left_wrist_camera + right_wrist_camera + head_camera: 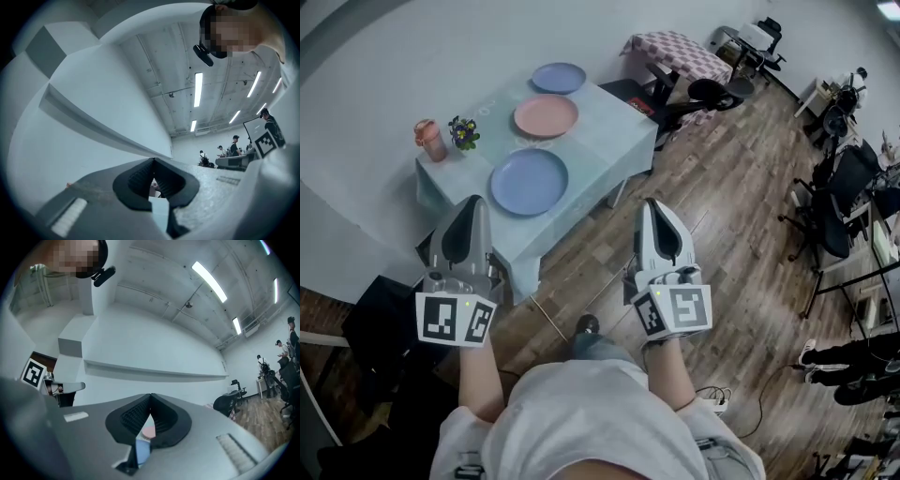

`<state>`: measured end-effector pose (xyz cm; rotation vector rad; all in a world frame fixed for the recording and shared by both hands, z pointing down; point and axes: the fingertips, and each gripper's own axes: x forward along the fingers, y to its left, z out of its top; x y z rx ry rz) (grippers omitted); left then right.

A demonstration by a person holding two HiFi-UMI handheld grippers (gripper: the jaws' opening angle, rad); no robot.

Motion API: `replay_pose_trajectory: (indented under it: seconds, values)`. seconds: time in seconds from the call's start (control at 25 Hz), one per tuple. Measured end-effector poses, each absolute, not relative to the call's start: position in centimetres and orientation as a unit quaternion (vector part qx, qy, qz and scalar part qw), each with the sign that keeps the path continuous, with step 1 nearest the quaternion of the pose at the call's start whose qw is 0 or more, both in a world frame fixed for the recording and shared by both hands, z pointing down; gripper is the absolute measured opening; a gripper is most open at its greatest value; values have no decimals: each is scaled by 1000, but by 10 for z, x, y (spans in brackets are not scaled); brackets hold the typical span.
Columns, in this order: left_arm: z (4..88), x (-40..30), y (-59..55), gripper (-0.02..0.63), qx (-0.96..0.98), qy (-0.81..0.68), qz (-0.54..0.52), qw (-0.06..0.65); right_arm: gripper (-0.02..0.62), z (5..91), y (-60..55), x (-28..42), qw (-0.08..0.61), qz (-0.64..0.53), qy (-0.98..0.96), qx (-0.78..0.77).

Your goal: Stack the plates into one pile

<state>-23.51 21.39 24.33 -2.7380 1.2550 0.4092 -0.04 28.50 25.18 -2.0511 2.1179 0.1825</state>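
3 plates lie in a row on the surface (614,127), none stacked on another. The large blue plate (529,181) sits toward the edge nearest the person. The pink plate (546,115) is in the middle of the surface, a little apart from it. The small blue plate (559,77) is at the far corner, just beside the pink one. A light cloth covers the surface. At its left corner stand a pinkish cup (428,139) and a small pot of flowers (464,132), side by side and well apart from the plates.

Both claws hover off the near side of the surface and touch nothing on it. The left claw (474,201) is clenched with nothing in it. In the left gripper view its dark pads meet at the tip (153,161). The right claw (652,202) is over the wooden floor (727,187), past the near right edge. It is clenched and empty too, with its pads (150,397) together. Through the slit below them the pink plate (148,431) and a bit of blue plate (142,449) show far off.

Beyond the surface are a checkered cloth (675,52) and dark office chairs (712,94).
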Motion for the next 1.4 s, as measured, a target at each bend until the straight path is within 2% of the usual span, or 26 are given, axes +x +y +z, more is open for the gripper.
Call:
replay_pose_trajectory:
  seconds: [0.6,0.76,1.4]
  values:
    - [233,-174,150,-2,-876,455,146,67,0,246,195,62,101,66,754,-645]
    - [239,-171,142,-2,-878,451,152,44,0,254,179,63,103,52,763,-636]
    - [245,-165,34,-2,-880,456,128,37,0,259,74,67,95,39,765,-635]
